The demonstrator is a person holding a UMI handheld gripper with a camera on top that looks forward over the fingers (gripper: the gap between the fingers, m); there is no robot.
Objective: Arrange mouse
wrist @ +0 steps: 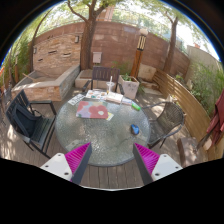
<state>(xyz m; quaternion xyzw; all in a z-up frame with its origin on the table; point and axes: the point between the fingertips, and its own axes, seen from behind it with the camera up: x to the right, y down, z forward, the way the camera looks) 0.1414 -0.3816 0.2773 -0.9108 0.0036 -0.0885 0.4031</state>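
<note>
A small blue mouse (135,129) lies on the right part of a round glass table (75,135), beyond my right finger. A red flat mat (95,112) with something dark on it lies nearer the table's middle, to the left of the mouse. My gripper (113,165) is held back from the table's near edge, over wooden decking. Its fingers (79,160) stand wide apart and nothing is between them.
Papers or books (101,97) and a green object (135,105) lie at the table's far side. A black chair (30,120) stands at the left and another chair (170,118) at the right. A brick wall (110,50) and benches lie behind.
</note>
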